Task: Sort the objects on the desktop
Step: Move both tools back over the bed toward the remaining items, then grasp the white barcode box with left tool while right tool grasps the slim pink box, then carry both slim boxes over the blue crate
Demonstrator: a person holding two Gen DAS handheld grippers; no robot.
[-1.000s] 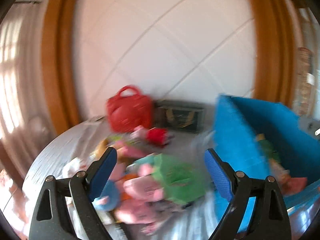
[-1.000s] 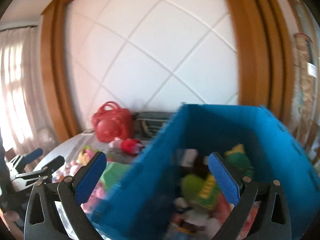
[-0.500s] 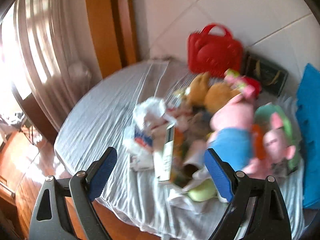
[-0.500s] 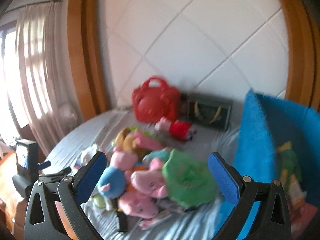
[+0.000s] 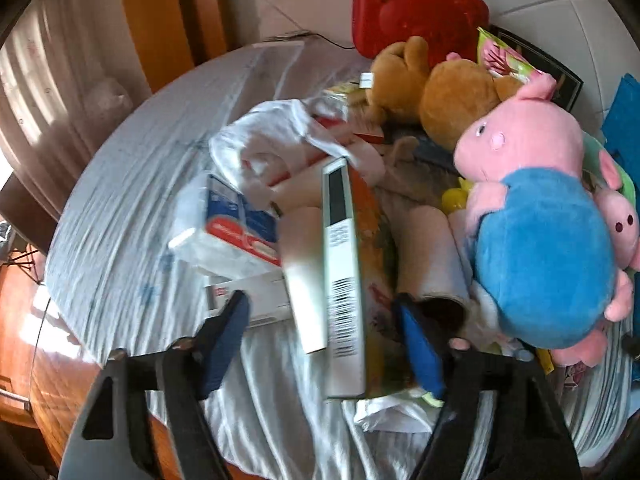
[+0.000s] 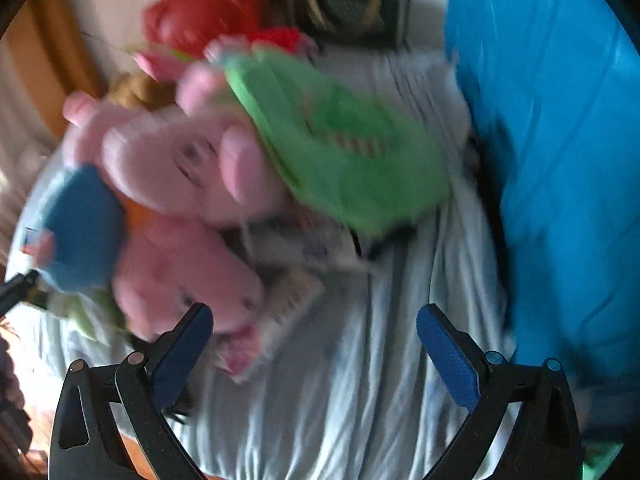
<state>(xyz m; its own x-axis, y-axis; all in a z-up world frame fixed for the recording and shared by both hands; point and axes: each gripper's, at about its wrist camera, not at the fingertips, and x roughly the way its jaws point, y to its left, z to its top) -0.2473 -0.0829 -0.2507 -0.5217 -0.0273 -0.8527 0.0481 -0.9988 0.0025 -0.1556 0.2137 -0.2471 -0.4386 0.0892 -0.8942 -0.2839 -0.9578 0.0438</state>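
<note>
A round counter (image 5: 132,208) under a wrinkled pale cloth carries a heap of things. On the cloth lie a white plastic bag (image 5: 272,140), a blue-and-red tissue pack (image 5: 236,232), a flat white carton (image 5: 248,296) and a long boxed item (image 5: 344,280) propped across them. A red plastic case (image 5: 416,8) stands at the far edge behind brown plush toys (image 5: 440,92), with a pink-and-blue plush pig (image 5: 536,240) and a blue fabric bin (image 6: 560,160) on the right side.

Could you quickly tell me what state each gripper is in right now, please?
Left gripper: closing around the upright flat box, fingers not yet pressing.
Right gripper: open, holding nothing.
</note>
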